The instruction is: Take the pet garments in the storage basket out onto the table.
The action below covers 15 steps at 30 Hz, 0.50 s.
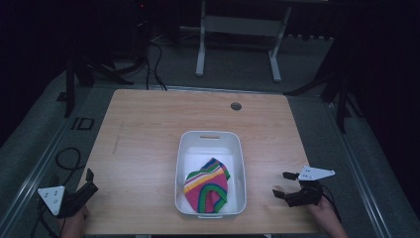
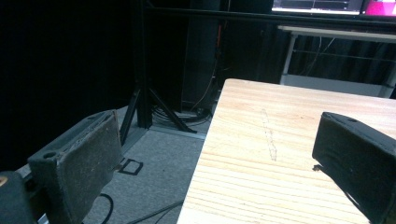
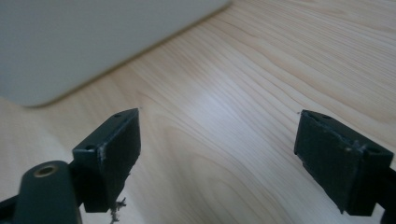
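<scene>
Our right fingers: the right gripper (image 1: 286, 185) rests low over the wood at the near right with its jaws spread wide and nothing between them; in the right gripper view (image 3: 219, 154) we see bare table between the pads.
Our left fingers: the left gripper (image 1: 90, 181) sits at the table's near left corner, jaws likewise spread and empty; in the left gripper view (image 2: 215, 163) one pad hangs past the table edge, over the floor.
Cloth: the striped cloth (image 1: 207, 185) lies crumpled in the near half of the white tub (image 1: 210, 136), leaning toward the tub's right wall.
Tub: it stands at the middle of the table (image 1: 143, 134), long axis running away from us, between our two hands.
Direction: from the right fingers the cloth lies to the left, over the tub's right wall; from the left fingers it lies to the right.
Nearer hand: we judge the right one closer, since its jaws already point toward the tub and its wall shows blurred in the right gripper view.
Next move: likely a reach up over the rim and down onto the cloth.
</scene>
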Tool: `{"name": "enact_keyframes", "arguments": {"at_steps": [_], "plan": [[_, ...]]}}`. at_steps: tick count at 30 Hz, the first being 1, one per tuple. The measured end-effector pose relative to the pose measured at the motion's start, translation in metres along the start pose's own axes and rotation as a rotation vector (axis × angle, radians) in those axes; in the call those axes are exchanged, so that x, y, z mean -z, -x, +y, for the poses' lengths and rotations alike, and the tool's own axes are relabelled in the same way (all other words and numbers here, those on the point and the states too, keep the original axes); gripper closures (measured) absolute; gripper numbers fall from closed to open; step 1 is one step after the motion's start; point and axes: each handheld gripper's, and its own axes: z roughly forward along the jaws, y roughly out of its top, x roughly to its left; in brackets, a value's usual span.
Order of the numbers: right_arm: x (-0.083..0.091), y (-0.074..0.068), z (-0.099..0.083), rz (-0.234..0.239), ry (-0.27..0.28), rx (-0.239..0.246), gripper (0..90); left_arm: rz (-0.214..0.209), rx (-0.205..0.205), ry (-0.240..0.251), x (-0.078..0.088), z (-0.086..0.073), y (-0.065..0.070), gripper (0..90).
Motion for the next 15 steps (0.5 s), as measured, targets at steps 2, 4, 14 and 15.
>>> {"name": "enact_keyframes", "arguments": {"at_steps": [2,4,14,15], "plan": [[-0.002,-0.004,0.007,0.012,-0.01,-0.004,13.6,-0.002,-0.004,0.005,0.0,0.0,0.0,1.8],[-0.002,-0.008,0.015,0.048,-0.014,-0.011,13.6,-0.004,-0.005,0.005,0.001,0.0,0.0,1.9],[0.002,-0.033,0.069,0.151,0.004,0.082,13.8,-0.005,-0.001,0.003,0.0,0.0,0.0,1.9],[0.002,-0.035,0.076,0.166,0.001,0.086,13.8,-0.005,-0.001,0.004,0.0,0.0,0.0,1.9]]}}
